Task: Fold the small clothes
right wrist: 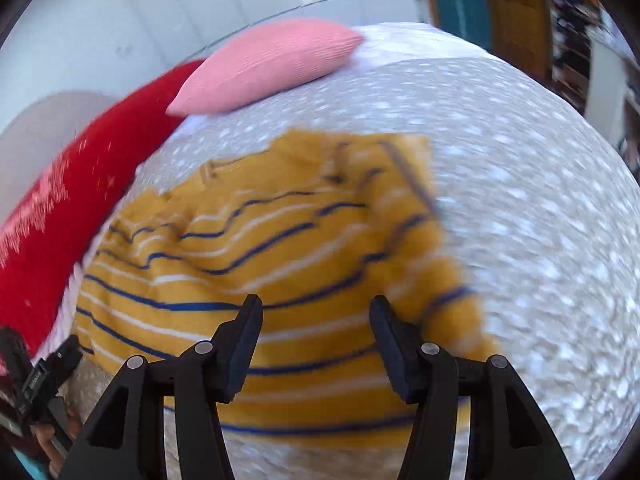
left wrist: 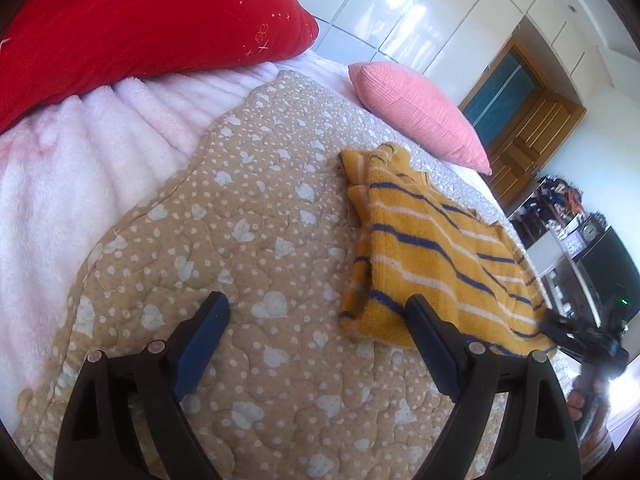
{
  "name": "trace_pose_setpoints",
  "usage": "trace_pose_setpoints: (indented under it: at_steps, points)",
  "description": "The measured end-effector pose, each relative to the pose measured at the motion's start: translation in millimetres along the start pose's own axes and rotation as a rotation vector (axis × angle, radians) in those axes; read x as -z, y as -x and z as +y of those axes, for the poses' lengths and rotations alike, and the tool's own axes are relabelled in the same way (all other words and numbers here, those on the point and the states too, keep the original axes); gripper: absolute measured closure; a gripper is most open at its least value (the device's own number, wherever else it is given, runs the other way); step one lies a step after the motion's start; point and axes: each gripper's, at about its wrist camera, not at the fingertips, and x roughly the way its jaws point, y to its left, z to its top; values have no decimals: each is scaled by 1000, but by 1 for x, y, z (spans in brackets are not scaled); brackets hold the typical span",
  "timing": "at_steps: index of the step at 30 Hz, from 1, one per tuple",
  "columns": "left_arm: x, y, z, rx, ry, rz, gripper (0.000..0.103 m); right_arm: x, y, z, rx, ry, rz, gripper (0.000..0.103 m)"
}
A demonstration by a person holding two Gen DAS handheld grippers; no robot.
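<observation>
A small mustard-yellow sweater (left wrist: 432,248) with navy and white stripes lies partly folded on a beige quilt (left wrist: 224,216) dotted with white hearts. My left gripper (left wrist: 316,302) hangs open over the quilt, and its right finger (left wrist: 428,336) sits just in front of the sweater's near left corner. Nothing is between its fingers. In the blurred right wrist view, my right gripper (right wrist: 317,304) stands open above the sweater (right wrist: 280,264) near its lower hem, pinching no cloth. The other gripper (left wrist: 580,336) shows at the sweater's right edge in the left wrist view.
A big red pillow (left wrist: 140,28) and a pink fleece blanket (left wrist: 80,152) lie at the far left of the bed. A pink cushion (left wrist: 416,112) sits behind the sweater. White wardrobe doors, a wooden door (left wrist: 532,128) and cluttered shelves (left wrist: 560,216) stand beyond the bed.
</observation>
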Motion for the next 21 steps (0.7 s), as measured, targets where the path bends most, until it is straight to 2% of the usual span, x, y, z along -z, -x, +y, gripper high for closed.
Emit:
trace_pose_setpoints:
  at_steps: [3, 8, 12, 18, 21]
  points:
    - [-1, -5, -9, -44, -40, 18, 11, 9, 25, -21, 5, -36, -70, 44]
    - [0, -11, -17, -100, -86, 37, 10, 25, 32, -49, 41, -84, -108, 41]
    - [1, -13, -20, -127, -107, 45, 10, 35, 24, -76, -27, -159, -103, 40]
    - [2, -15, -25, -163, -132, 53, 9, 35, 16, -72, -50, -138, -112, 28]
    - [2, -16, -27, -177, -140, 56, 9, 36, 15, -72, -59, -134, -118, 26]
